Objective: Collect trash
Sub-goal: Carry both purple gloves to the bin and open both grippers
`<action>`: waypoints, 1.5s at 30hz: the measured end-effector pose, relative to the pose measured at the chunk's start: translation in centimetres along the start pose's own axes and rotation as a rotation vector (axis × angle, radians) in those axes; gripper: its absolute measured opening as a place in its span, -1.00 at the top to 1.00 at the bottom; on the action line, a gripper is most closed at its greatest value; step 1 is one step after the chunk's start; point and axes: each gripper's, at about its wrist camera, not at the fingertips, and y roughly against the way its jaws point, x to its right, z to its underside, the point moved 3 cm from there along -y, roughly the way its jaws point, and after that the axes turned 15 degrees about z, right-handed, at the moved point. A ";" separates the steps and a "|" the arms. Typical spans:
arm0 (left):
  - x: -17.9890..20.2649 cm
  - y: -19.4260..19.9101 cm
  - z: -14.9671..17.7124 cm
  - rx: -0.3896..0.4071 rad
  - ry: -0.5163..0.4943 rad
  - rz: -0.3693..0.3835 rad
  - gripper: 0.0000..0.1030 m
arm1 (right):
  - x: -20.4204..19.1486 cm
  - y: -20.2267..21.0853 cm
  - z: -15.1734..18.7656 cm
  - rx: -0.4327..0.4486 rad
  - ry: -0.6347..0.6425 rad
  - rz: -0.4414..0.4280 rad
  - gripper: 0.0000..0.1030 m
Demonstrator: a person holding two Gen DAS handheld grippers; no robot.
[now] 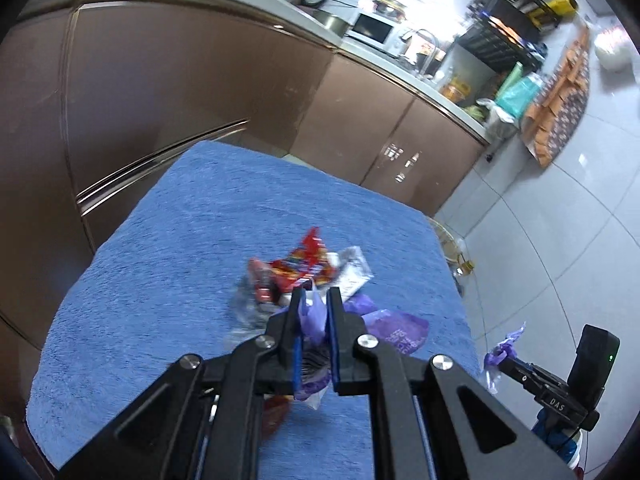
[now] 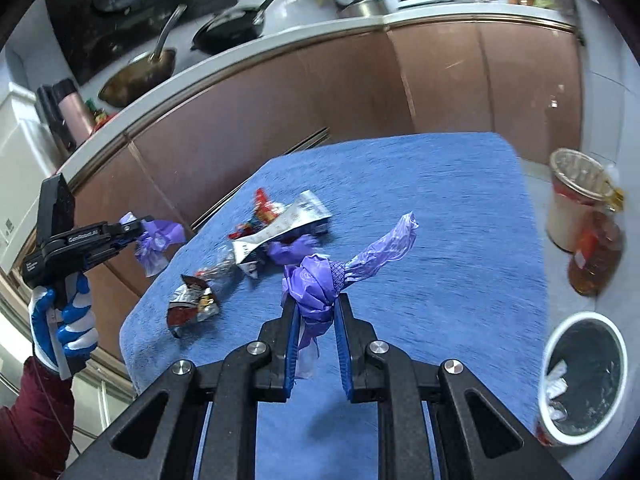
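A purple plastic bag is held by both grippers above the blue towel (image 1: pixel 168 248). My left gripper (image 1: pixel 316 300) is shut on one bunched part of the purple bag (image 1: pixel 312 316); it shows in the right wrist view (image 2: pixel 132 226) at the left. My right gripper (image 2: pixel 316 304) is shut on another bunched part of the purple bag (image 2: pixel 316 280), with a tail (image 2: pixel 388 248) sticking out to the right. Several wrappers lie on the towel: a red one (image 1: pixel 304 264), a white one (image 2: pixel 288 220) and a crumpled silver one (image 2: pixel 192 306).
A white trash bin (image 2: pixel 584 372) stands on the floor at the right of the towel-covered table. A cream container (image 2: pixel 576 196) and a bottle of brown liquid (image 2: pixel 596 256) stand beyond it. Brown kitchen cabinets (image 2: pixel 320 92) run behind the table.
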 end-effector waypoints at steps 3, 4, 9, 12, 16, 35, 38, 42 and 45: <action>3.1 -1.4 0.1 -0.027 -0.044 0.018 0.82 | 3.4 2.0 0.7 0.032 -0.057 0.032 0.69; 4.1 -2.0 0.2 -0.038 -0.059 0.026 0.82 | 4.3 2.6 1.0 0.040 -0.070 0.043 0.69; 10.2 -6.6 1.2 -0.122 -0.146 0.084 0.82 | 9.5 5.2 2.2 0.092 -0.112 0.181 0.69; 14.4 -10.8 2.2 -0.194 -0.200 0.129 0.82 | 12.3 5.8 3.0 0.107 -0.132 0.278 0.69; 20.1 -17.0 4.1 -0.293 -0.278 0.193 0.82 | 16.6 5.4 4.4 0.105 -0.190 0.403 0.69; 31.7 -41.5 14.6 -0.607 -0.353 0.227 0.79 | 30.1 -2.0 8.9 -0.050 -0.421 0.646 0.64; 32.0 -43.9 15.7 -0.640 -0.330 0.232 0.78 | 31.5 -2.6 9.5 -0.075 -0.439 0.661 0.64; 32.2 -45.8 17.0 -0.680 -0.293 0.259 0.72 | 32.8 -3.6 10.2 -0.108 -0.454 0.684 0.58; 32.2 -46.5 17.6 -0.698 -0.280 0.270 0.38 | 32.9 -3.8 10.7 -0.124 -0.456 0.702 0.46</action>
